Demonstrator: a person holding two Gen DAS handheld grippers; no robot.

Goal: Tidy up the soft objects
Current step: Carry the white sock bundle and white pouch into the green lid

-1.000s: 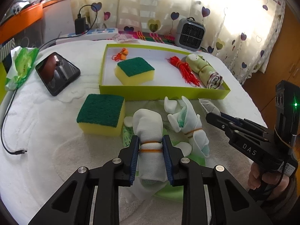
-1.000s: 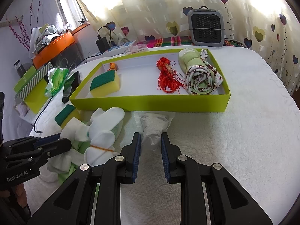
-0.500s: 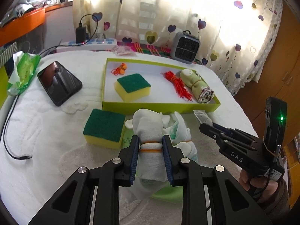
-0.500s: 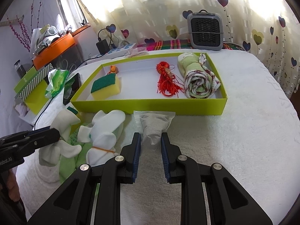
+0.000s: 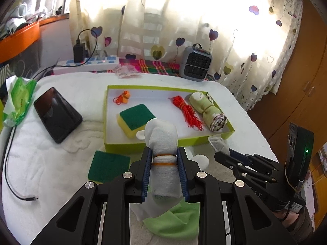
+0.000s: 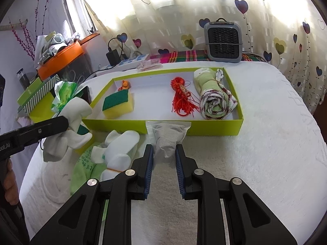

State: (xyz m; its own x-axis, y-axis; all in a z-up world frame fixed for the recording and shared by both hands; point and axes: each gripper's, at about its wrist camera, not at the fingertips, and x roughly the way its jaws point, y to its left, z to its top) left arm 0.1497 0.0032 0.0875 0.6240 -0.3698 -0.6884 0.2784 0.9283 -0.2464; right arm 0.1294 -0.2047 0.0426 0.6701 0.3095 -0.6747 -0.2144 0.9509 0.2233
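My left gripper (image 5: 164, 159) is shut on a white sock bundle (image 5: 162, 143) tied with orange bands, held up above the table in front of the green tray (image 5: 106, 122). The bundle also shows in the right wrist view (image 6: 69, 126), near the tray's left corner. The tray (image 6: 214, 125) holds a sponge (image 6: 117, 104), a red tassel (image 6: 180, 102), a rolled towel (image 6: 214, 96) and a small orange toy (image 6: 124, 85). My right gripper (image 6: 164, 155) is open, its fingers on either side of a clear bagged cloth (image 6: 167, 136) lying against the tray's front wall.
A second white sock bundle (image 6: 118, 151) lies on a green cloth (image 6: 83, 167) left of my right gripper. A loose sponge (image 5: 108, 166) and a black phone (image 5: 57, 114) lie left of the tray. A small heater (image 6: 223, 39) stands behind it.
My left gripper has lifted the sock bundle off the table and moved it toward the tray. My right gripper has opened a little around the bagged cloth.
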